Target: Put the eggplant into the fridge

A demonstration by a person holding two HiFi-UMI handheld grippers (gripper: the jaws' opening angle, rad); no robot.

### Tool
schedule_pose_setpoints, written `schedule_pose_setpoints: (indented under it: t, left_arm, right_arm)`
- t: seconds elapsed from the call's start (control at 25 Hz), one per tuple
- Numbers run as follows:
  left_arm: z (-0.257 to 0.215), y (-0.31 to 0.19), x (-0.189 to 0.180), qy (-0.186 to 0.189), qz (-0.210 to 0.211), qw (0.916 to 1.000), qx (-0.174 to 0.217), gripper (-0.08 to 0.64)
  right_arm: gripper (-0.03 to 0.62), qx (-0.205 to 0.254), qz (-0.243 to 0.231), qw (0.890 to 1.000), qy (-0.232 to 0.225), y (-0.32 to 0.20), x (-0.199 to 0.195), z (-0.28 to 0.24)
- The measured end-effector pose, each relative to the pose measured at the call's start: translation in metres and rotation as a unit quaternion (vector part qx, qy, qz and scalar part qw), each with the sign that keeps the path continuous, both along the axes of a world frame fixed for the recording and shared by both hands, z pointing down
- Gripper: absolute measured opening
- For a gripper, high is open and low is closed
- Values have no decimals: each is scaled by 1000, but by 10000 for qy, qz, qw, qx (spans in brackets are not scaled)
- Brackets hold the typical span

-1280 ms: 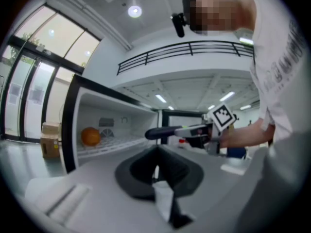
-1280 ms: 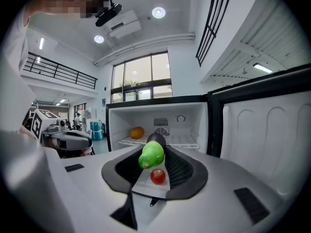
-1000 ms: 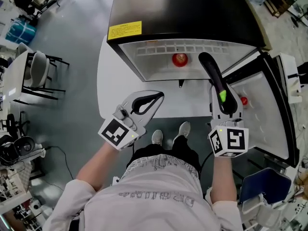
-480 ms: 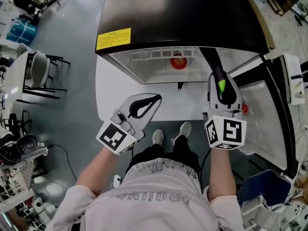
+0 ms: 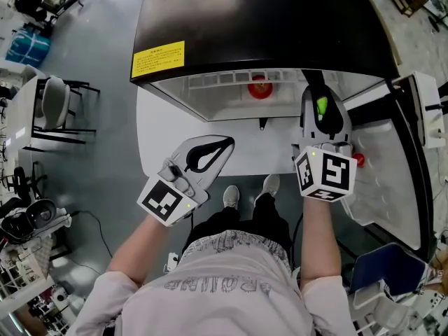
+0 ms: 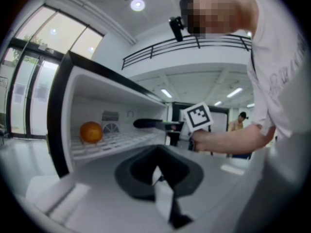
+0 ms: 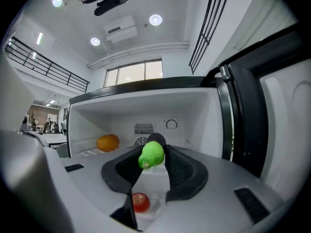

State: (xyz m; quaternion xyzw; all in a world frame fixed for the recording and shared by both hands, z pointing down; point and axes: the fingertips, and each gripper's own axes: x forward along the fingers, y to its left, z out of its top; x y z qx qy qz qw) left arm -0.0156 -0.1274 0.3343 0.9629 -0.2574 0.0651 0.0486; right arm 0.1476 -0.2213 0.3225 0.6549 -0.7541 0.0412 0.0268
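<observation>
1. Head view. The fridge [image 5: 259, 19], glossy black on top and moulded white inside, is standing on a white tabletop [image 5: 155, 135]. Its door [image 5: 392, 166] is hanging open at the right. The right hand-held gripper [image 5: 318, 102] is clamping the eggplant [image 5: 313, 82] near its green stem end. The long dark body is pointing ahead into the opening, probably so that it goes in lengthwise. The left hand-held gripper [image 5: 225, 144] is hovering over the tabletop, closed and empty, clear of the opening.

2. Left gripper view. The jaws are meeting at their tips with nothing between them. The eggplant [image 6: 148, 124], smooth and slender, is lying level at the mouth of the fridge. A round orange fruit [image 6: 91, 131] is sitting on the ribbed white shelf [image 6: 121, 142].

3. Right gripper view. The black pads are pressing on either side of the eggplant [image 7: 151, 154], and its matte green cap is facing the camera. The round orange fruit [image 7: 108, 142] is occupying the back left of the shelf, so the bare space to its right looks like the likely spot. A small red fruit [image 7: 140, 202] is showing low between the jaws.
</observation>
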Motion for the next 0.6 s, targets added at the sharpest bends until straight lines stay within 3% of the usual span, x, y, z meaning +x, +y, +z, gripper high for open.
schedule_pose_setpoints:
  t: [0.6]
  left_arm:
    - [12, -2, -4, -103, 21, 9998, -173, 6]
  right_arm:
    - [118, 37, 258, 9997, 20, -39, 6, 13]
